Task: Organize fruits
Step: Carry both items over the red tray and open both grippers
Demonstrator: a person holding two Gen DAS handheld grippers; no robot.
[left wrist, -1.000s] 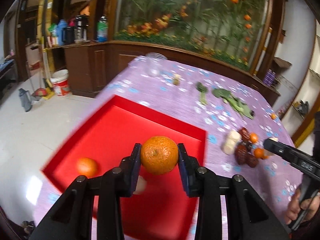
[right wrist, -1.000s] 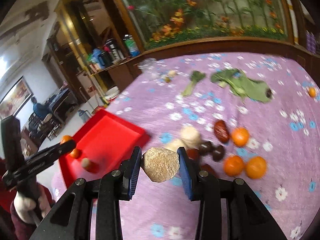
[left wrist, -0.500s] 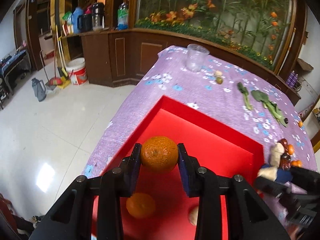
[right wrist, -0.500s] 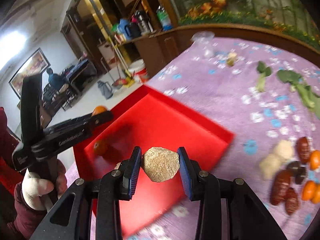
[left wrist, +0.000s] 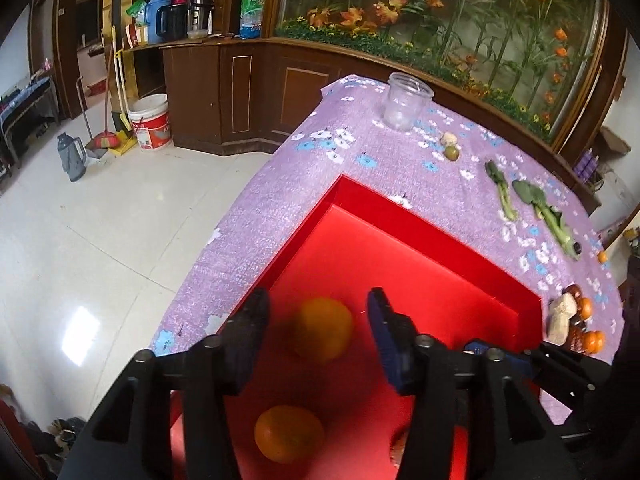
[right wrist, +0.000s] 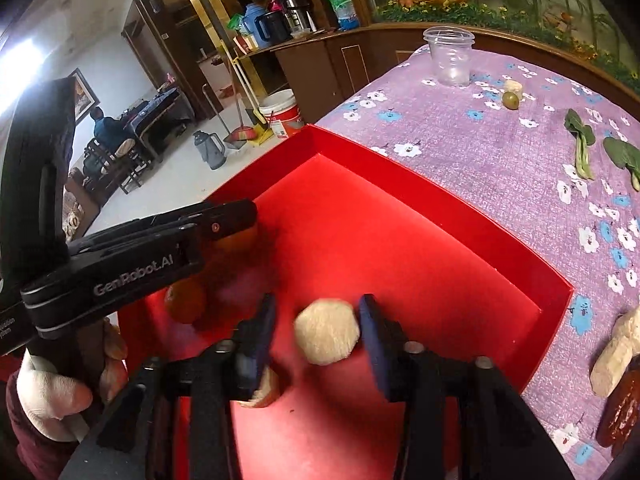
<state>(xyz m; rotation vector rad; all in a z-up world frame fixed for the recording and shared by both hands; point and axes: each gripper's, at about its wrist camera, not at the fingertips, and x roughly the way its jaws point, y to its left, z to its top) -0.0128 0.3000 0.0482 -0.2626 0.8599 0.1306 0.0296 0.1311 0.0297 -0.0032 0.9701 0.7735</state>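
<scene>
the left gripper point(left wrist: 318, 320) had its jaws opening, a blurred orange point(left wrist: 323, 328) loose between them over the red tray point(left wrist: 420, 228). only the right wrist view showed the right gripper point(right wrist: 318, 332), jaws opening too, a pale peeled fruit point(right wrist: 326, 330) blurred between them; another pale piece point(right wrist: 262, 392) sat half hidden behind its left jaw.

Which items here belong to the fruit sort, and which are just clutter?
Job:
red tray
orange between opening left gripper jaws
pale fruit between opening right gripper jaws
orange already in tray
fruit pile

Clutter:
plastic cup
leafy greens
bucket
</scene>
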